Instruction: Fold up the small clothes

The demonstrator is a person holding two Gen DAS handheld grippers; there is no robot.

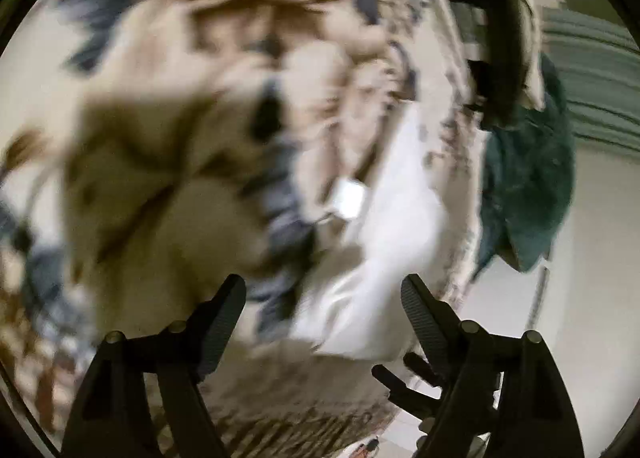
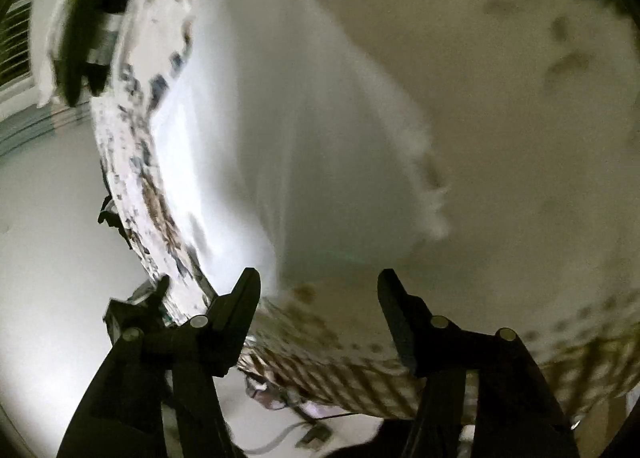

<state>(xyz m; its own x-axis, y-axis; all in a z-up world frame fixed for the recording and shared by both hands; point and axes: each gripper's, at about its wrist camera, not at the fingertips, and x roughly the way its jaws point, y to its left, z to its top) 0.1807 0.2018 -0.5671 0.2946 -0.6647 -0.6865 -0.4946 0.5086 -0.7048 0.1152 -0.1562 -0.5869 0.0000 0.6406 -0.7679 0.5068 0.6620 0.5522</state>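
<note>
Both views are motion-blurred. A white garment (image 1: 380, 258) lies on a patterned cream, brown and blue cloth surface (image 1: 180, 137), with a small white tag (image 1: 348, 197) on it. My left gripper (image 1: 322, 290) is open just above the garment's near edge, holding nothing. In the right wrist view the same white garment (image 2: 288, 129) spreads across the middle, its frilly edge to the right. My right gripper (image 2: 318, 282) is open at its near edge, empty.
A dark teal cloth (image 1: 528, 185) and a black item (image 1: 500, 37) hang at the surface's right edge. The patterned surface's edge (image 2: 132, 145) curves down the left of the right wrist view, with pale floor (image 2: 52, 217) beyond. Cables (image 2: 304, 430) lie below.
</note>
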